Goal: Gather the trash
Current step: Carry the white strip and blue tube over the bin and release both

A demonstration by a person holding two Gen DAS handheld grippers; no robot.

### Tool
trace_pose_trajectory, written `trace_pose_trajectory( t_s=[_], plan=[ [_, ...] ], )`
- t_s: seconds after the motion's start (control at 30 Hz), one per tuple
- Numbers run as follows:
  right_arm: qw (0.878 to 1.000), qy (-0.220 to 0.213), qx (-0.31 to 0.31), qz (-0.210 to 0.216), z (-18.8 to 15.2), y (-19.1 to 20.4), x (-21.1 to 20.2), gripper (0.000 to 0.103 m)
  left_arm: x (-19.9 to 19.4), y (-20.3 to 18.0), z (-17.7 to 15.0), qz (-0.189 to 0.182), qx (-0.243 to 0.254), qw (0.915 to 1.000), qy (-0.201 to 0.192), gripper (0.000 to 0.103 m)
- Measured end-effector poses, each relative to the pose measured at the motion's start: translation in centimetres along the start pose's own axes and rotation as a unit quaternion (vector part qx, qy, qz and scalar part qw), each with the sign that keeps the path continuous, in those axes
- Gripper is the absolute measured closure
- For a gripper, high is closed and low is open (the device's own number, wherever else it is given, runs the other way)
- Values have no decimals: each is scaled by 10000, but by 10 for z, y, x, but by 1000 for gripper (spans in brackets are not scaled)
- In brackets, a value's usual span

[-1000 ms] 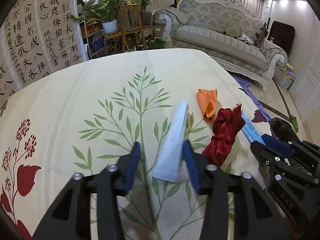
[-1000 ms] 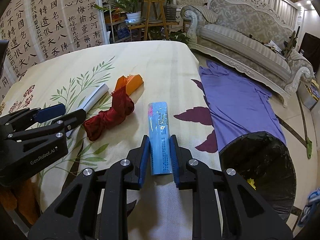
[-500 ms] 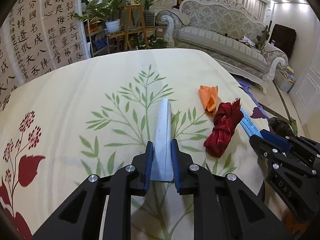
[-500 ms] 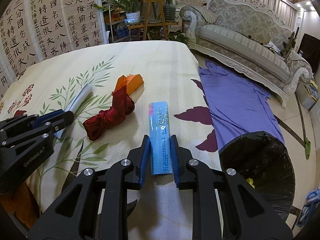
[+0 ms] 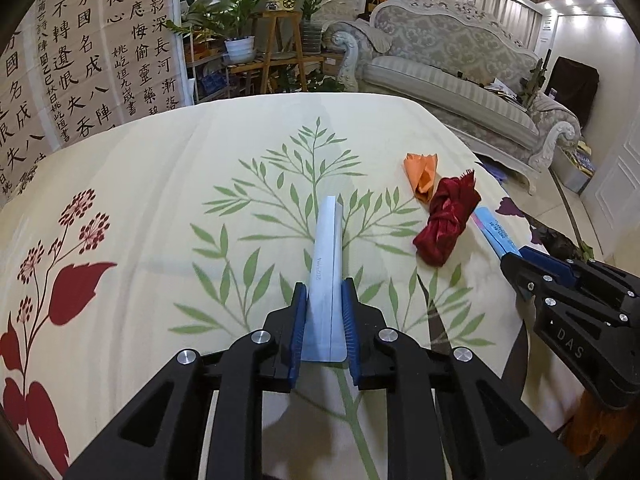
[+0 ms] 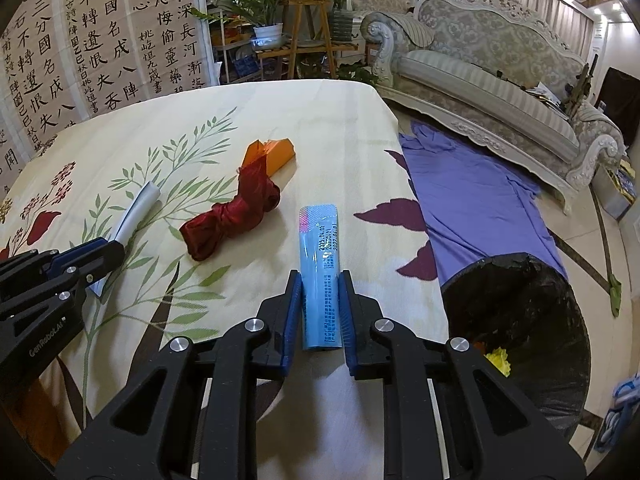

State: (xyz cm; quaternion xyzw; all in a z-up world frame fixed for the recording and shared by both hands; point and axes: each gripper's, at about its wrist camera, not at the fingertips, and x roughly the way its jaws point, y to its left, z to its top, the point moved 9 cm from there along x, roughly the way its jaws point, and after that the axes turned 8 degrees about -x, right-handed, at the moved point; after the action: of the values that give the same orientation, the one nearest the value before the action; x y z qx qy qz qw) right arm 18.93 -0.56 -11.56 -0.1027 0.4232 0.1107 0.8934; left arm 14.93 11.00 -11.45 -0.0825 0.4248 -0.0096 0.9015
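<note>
Left wrist view shows our left gripper [image 5: 324,326] pitched down over the tablecloth [image 5: 160,208], its blue pads clamped on the near end of a white wrapper [image 5: 327,256] whose long axis runs straight away from us along the fingers, far end toward the sofa [image 5: 452,80]. Right wrist view has our right gripper [image 6: 319,312] at a like downward tilt near the table's edge, fingers closed on a blue packet [image 6: 320,272] that likewise points away from us, printed side up. Between the two lie a red cloth [image 6: 232,220] and an orange scrap [image 6: 276,152], touching each other, while the bin [image 6: 520,320] stands on the floor just right of the packet.
</note>
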Motion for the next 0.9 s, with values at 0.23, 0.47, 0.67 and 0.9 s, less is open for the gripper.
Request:
trace_pose_trajectory(
  t_s=[0.23,0.47,0.67,0.9],
  plan=[
    [9999,-86,67,47,-12,3,-12,86,-13,-3,-8,-18,14,9999,-114,84],
    [9998,-183,125,20,-29,4,-34,87,-30,-17,-18,-105,66,9996,-251,84],
    [9990,-341,292,-67,-43,-8,-58,87,-43,-37,-23,-261,131,9988,-390,84],
    [9964,-536,592,-298,-58,-46,-86,87,-57,-76,-24,-497,334,9965,-580,84]
  ],
)
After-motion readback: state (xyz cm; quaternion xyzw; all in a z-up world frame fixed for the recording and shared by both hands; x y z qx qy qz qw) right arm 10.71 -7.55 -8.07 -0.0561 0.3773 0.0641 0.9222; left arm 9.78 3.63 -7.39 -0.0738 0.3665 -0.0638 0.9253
